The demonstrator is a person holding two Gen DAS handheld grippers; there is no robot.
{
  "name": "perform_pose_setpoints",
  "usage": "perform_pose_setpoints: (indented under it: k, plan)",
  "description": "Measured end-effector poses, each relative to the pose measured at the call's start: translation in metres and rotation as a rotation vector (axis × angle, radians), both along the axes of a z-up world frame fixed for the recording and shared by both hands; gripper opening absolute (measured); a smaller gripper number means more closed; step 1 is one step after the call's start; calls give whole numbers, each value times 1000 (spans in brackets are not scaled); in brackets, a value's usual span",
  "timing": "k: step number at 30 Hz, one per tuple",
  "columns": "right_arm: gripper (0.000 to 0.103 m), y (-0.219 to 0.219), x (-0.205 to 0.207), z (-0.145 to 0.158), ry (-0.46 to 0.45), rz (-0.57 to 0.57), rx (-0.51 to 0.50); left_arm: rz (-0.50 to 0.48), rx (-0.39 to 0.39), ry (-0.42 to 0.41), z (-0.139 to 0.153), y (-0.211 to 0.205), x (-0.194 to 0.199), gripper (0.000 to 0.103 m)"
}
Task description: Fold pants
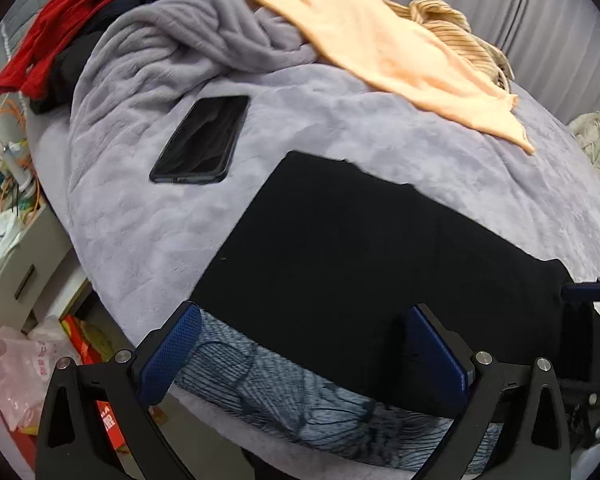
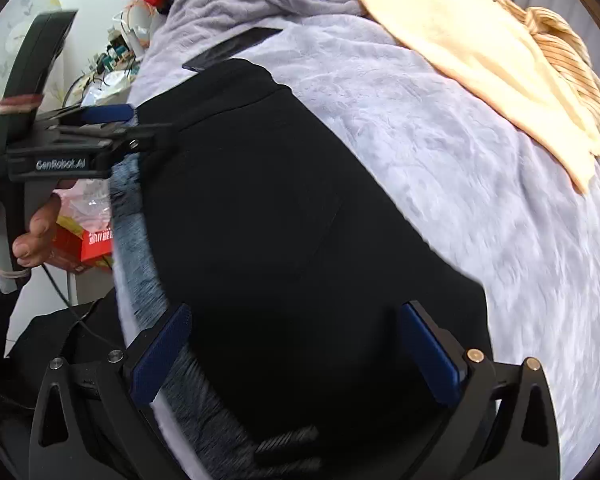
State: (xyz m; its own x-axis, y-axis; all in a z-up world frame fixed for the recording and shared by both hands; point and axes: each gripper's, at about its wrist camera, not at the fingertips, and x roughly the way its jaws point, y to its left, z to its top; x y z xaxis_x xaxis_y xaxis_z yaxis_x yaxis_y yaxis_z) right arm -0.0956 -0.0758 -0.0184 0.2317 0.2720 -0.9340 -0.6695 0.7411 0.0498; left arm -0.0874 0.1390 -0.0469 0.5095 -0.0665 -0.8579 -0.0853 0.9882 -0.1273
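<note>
The black pants (image 1: 364,264) lie flat as a folded dark rectangle on a lavender-grey blanket (image 1: 148,220) that covers a bed. My left gripper (image 1: 304,356) is open, its blue pads spread wide over the pants' near edge. In the right wrist view the pants (image 2: 280,220) fill the middle. My right gripper (image 2: 296,360) is open too, hovering over the near end of the pants with nothing clamped. The left gripper (image 2: 112,124) shows at the pants' left edge, held by a hand (image 2: 32,236).
A black phone (image 1: 200,140) lies on the blanket just beyond the pants' far left corner. Farther back are a peach cloth (image 1: 400,52), a striped garment (image 1: 452,20) and a red garment (image 1: 60,20). A blue-grey patterned fabric (image 1: 280,392) runs along the bed's edge. A cluttered cabinet (image 1: 16,240) stands to the left.
</note>
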Motion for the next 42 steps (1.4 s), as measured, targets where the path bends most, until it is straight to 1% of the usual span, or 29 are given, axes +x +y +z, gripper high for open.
perform_pose_setpoints:
  k: [1,3,5,7,10,12,14,16,17,20,21,23,24,25,26,27,28,30,31,34,36,37,38,39,40,41,42]
  plan:
    - [103,3,12,-5,22,5,1,9,-11,13,-6,5,-1,103]
    - [103,10,33,-13,64,10,21,-2,-39,12,-10,11,-3,103]
    - [103,16,51,-19,97,20,43,-24,-23,8,-10,9,-3,103]
    - [103,23,62,-23,118,36,72,-40,-21,10,-11,9,-1,103]
    - [103,42,77,-35,162,76,85,-56,-60,15,-12,17,0,103]
    - [103,60,85,-42,168,117,74,-72,-74,9,-11,21,-2,103]
    - [103,78,97,-41,181,157,117,-96,-75,4,-10,22,-3,103]
    - [103,99,101,-38,200,210,169,-118,-94,-1,-10,26,-3,103]
    - [103,111,100,-37,204,243,180,-131,-108,-1,-10,29,-4,103]
    - [103,144,93,-41,181,329,143,-149,-141,-12,-8,40,-4,103]
    - [102,149,93,-43,176,334,137,-158,-150,-16,-7,44,-3,103]
    - [91,157,96,-46,180,332,133,-180,-167,-29,-4,53,-1,103]
    - [77,153,91,-41,158,343,141,-193,-182,-35,-3,58,1,103]
    - [57,146,86,-32,111,353,151,-208,-201,-38,-2,63,4,103]
    - [46,137,83,-23,74,354,169,-227,-225,-44,0,68,7,103]
    - [26,127,81,-16,52,348,189,-250,-254,-52,1,73,12,103]
    - [24,119,80,-7,48,343,224,-279,-288,-61,4,77,18,103]
    - [23,102,69,10,24,364,279,-342,-345,-69,8,78,28,103]
    - [23,100,63,17,4,385,287,-389,-367,-70,12,75,33,103]
    - [23,98,41,33,-46,430,303,-524,-398,-65,19,61,44,103]
    - [23,88,33,44,-64,447,334,-638,-423,-7,16,43,49,103]
    - [23,86,30,47,-74,450,346,-685,-421,35,12,32,50,103]
    - [23,86,31,49,-78,443,346,-729,-404,80,7,20,51,103]
    - [23,97,37,47,-74,427,335,-747,-362,101,4,8,49,102]
    - [23,100,41,42,-67,403,304,-754,-312,109,3,-1,47,94]
    - [23,104,46,37,-64,375,268,-756,-274,116,2,-7,45,83]
    - [23,105,52,34,-51,351,247,-743,-218,121,2,-11,44,63]
